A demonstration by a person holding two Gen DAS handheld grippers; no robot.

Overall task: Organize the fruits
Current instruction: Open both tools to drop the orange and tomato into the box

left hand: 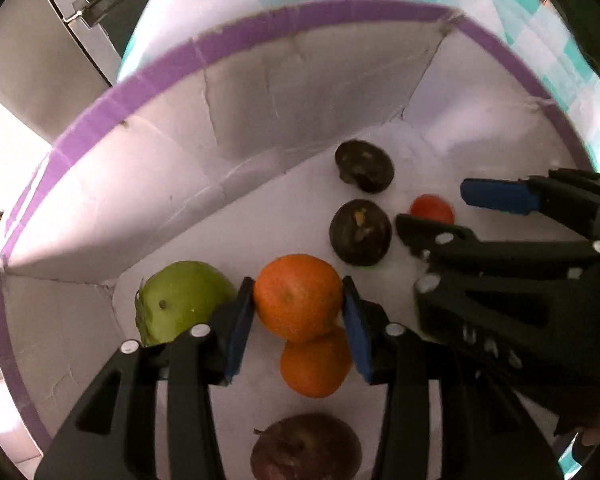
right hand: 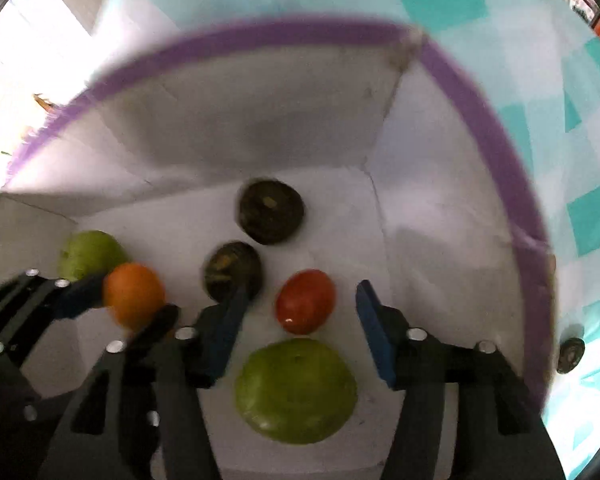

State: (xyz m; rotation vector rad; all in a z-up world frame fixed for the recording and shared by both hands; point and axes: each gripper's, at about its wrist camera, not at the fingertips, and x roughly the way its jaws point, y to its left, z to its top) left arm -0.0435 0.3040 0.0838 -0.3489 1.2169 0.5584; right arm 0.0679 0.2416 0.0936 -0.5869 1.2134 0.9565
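- Two oranges are counted in the left wrist view: the upper orange (left hand: pixel 298 297) is pinched between the blue pads of the left gripper (left hand: pixel 299 312), and the second orange (left hand: pixel 315 364) lies just below it at 6 o'clock.
- Two dark round fruits (left hand: pixel 361 237) are seen at 1 o'clock from the held orange, on the floor of the purple-rimmed white box (left hand: pixel 100 104).
- Two green fruits are counted: one (right hand: pixel 296 390) between the fingers of the right gripper (right hand: pixel 300 328), one (left hand: pixel 182 300) at 9 o'clock of the held orange.
- One red tomato (right hand: pixel 306 301) is framed by the right gripper, whose jaws are spread and touch nothing.
- One dark reddish fruit (left hand: pixel 306 446) is seen at 6 o'clock.
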